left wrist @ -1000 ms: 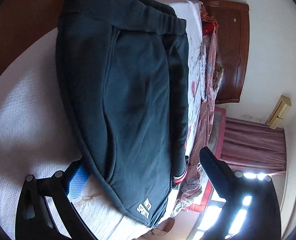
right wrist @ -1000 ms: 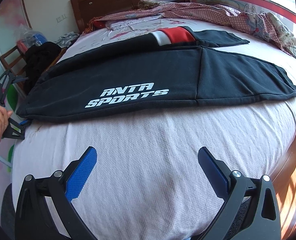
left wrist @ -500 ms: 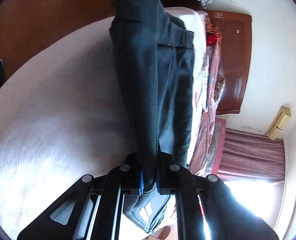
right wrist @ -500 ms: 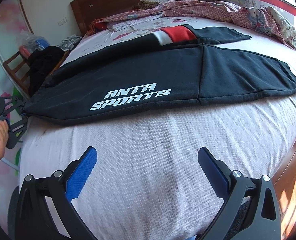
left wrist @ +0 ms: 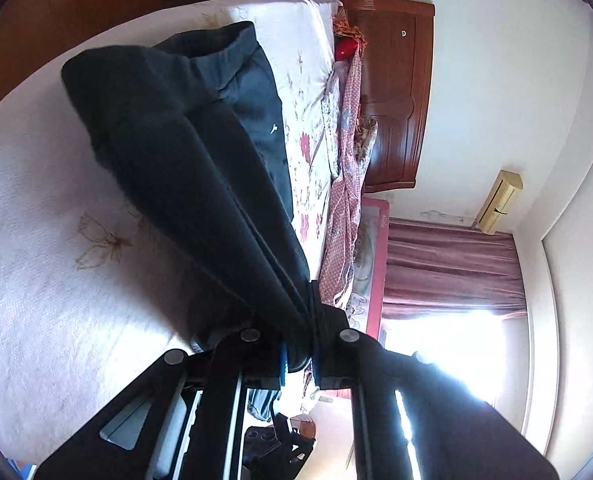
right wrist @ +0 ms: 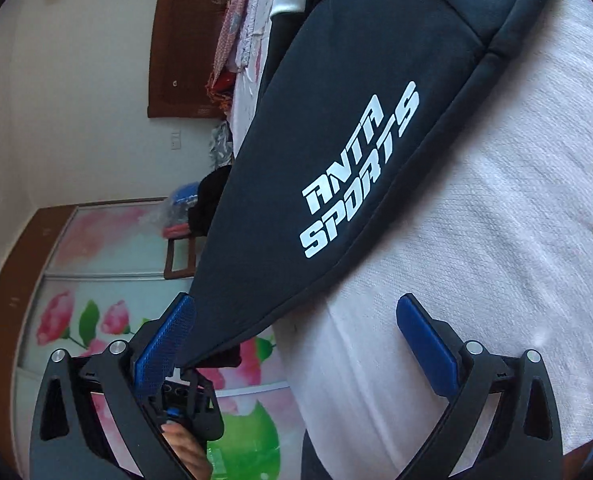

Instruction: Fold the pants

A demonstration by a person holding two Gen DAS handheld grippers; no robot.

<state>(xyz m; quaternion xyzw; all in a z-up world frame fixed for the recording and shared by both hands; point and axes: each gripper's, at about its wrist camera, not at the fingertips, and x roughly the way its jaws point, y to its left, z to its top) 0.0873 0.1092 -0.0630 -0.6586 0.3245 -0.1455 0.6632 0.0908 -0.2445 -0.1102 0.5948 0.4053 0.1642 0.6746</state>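
Note:
Dark navy sweatpants (left wrist: 184, 152) with white "ANTA SPORTS" lettering (right wrist: 356, 176) lie on a white bed (left wrist: 44, 280). My left gripper (left wrist: 298, 354) is shut on one end of the pants and lifts it off the bed, so the cloth stretches up from the mattress. It also shows in the right wrist view (right wrist: 192, 396), gripping the same corner. My right gripper (right wrist: 296, 344) is open, rolled sideways, with the raised pants edge between its blue pads (right wrist: 168, 344). It touches no cloth that I can see.
A wooden headboard (left wrist: 392, 92) and a heap of patterned bedding (left wrist: 344, 200) lie at the far side of the bed (right wrist: 496, 240). A wardrobe with flower-printed doors (right wrist: 96, 280) stands beside the bed. Curtains and a bright window (left wrist: 448, 300) are beyond.
My left gripper closed on the pants' end and lifted it off the bed. My right gripper rolled sideways and moved in close to the raised edge, still open.

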